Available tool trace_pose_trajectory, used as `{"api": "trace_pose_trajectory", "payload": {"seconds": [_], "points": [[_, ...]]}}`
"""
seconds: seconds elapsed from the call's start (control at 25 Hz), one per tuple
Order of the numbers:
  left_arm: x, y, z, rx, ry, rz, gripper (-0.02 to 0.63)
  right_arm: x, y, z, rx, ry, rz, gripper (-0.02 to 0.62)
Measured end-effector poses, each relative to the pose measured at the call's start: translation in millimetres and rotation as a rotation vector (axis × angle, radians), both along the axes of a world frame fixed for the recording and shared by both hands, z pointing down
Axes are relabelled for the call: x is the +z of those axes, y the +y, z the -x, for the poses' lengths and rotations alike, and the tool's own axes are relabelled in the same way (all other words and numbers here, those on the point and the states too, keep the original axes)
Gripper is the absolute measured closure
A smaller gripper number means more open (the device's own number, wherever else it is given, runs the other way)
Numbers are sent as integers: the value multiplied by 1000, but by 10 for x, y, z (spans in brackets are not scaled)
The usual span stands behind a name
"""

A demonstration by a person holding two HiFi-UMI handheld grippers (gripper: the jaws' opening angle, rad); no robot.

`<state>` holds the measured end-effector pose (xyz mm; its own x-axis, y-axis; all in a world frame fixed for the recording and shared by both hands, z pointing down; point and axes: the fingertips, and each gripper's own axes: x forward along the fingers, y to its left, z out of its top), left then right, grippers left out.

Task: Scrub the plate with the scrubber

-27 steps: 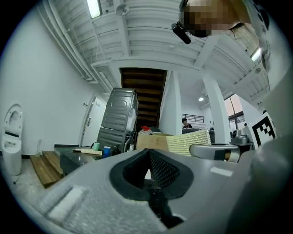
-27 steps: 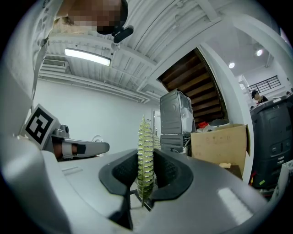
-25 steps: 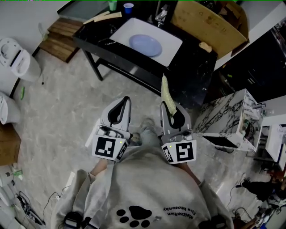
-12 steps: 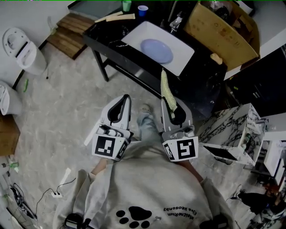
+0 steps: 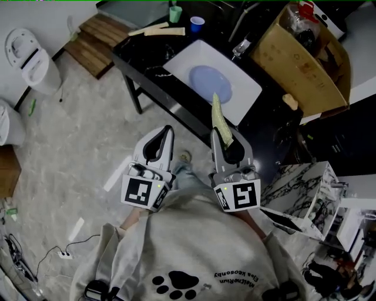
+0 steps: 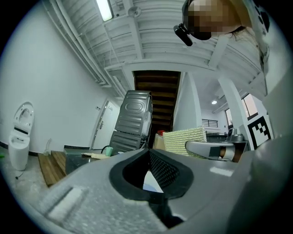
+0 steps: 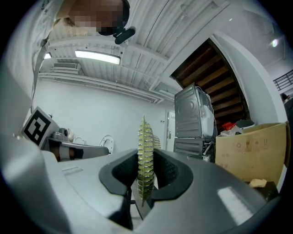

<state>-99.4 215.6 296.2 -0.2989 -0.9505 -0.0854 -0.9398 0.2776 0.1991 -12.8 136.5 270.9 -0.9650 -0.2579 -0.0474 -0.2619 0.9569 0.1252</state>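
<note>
A pale blue plate [image 5: 211, 82] lies in the white sink [image 5: 247, 103] of a black counter [image 5: 144, 56], ahead of me. My right gripper [image 5: 223, 130] is shut on a thin yellow-green scrubber [image 5: 218, 119], which sticks out forward and overlaps the sink's near edge in the head view; in the right gripper view the scrubber [image 7: 145, 157] stands edge-on between the jaws. My left gripper [image 5: 167, 130] is shut with nothing in it, level beside the right one, short of the counter. From the left gripper view the scrubber [image 6: 185, 140] shows as a flat mesh pad.
On the counter stand a green cup [image 5: 175, 13], a blue cup [image 5: 198, 24], wooden sticks [image 5: 157, 30] and a tap [image 5: 242, 44]. An open cardboard box [image 5: 308, 59] sits right of the sink. A toilet [image 5: 32, 62] and wooden steps [image 5: 97, 35] lie left; marble-patterned boxes [image 5: 305, 197] right.
Both grippers and I have come closer to the counter: the sink and plate have slid down and toward the middle of the head view. The scrubber stays gripped.
</note>
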Motion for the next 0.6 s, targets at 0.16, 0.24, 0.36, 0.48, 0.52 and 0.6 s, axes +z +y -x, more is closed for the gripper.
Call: {"api": "trace_pose_trajectory", "payload": {"seconds": [0.16,0.24,0.36,0.48,0.52,0.6], "points": [[-25,-393,298,8,6,19,606,55,-397,282,8,6,28,520],[-7,-628,415,24,5,33,606,104,-618,387,23,9,45,521],[47,-1003,552,64,7,58,606,191,-956,497,57,16,71,520],[87,-1375,678,114,4,75,606,285,-1278,586,98,27,99,520],[100,-1497,718,129,4,79,606,316,-1376,612,110,31,107,520],[135,-1733,777,158,4,90,606,366,-1559,646,130,35,119,521]]}}
